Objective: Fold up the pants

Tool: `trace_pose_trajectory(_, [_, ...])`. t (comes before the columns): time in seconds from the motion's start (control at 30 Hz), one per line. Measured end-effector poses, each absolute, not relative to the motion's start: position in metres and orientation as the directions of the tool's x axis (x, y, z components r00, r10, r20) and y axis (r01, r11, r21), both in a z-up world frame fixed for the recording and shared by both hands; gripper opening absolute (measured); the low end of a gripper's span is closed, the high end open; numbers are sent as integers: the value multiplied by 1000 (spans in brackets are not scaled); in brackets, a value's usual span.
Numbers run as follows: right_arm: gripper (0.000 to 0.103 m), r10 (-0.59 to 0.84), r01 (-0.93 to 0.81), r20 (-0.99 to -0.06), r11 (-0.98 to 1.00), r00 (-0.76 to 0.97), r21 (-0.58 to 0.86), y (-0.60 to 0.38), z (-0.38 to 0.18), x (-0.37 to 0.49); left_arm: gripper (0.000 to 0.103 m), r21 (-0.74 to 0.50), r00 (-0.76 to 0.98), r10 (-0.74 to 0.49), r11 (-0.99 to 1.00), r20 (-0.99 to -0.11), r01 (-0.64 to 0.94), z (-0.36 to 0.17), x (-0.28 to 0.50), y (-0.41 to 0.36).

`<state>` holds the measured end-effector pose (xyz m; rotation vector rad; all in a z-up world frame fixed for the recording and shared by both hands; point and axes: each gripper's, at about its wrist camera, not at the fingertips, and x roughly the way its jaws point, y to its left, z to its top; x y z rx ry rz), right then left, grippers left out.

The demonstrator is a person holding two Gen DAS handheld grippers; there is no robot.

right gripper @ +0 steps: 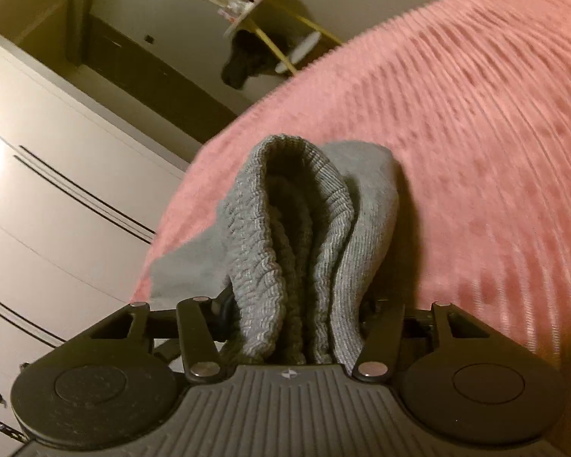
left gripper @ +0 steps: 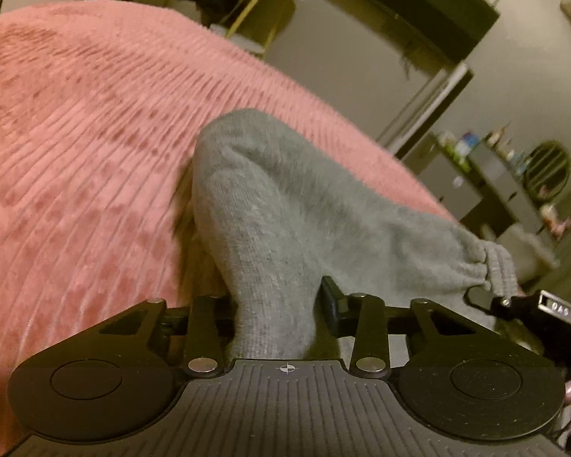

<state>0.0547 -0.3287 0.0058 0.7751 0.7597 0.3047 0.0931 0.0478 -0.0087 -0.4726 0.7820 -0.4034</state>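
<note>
The left gripper (left gripper: 278, 304) is clamped on a bunch of the grey pants (left gripper: 285, 221) — the fabric rises from between its fingers toward twelve o'clock and drapes off toward three o'clock over the pink ribbed bedspread (left gripper: 76, 152). At four o'clock in that view the right gripper (left gripper: 476, 297) pinches the gathered ribbed waistband (left gripper: 495, 262). From the right wrist, the right gripper (right gripper: 297, 327) holds that waistband (right gripper: 262, 251) folded thick between its fingers — the pants (right gripper: 365, 209) lie against the bedspread (right gripper: 476, 133), with a white wardrobe (right gripper: 57, 209) at nine o'clock.
</note>
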Motion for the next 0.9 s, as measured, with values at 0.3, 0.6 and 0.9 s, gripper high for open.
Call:
trace_pose_trajectory(0.3, [51, 546, -136, -473, 742, 691, 657, -283, 67, 84, 22, -585, 738, -518, 784, -432, 207, 46, 85, 64])
trace_pose_trajectory(0.6, [57, 579, -238, -407, 735, 707, 634, -246, 110, 129, 26, -526, 830, -408, 833, -381, 168, 84, 93, 93])
trace_pose_trajectory(0.9, [76, 370, -30, -511, 831, 776, 555, -256, 80, 106, 85, -379, 822, -160, 922, -546, -73, 46, 74, 100])
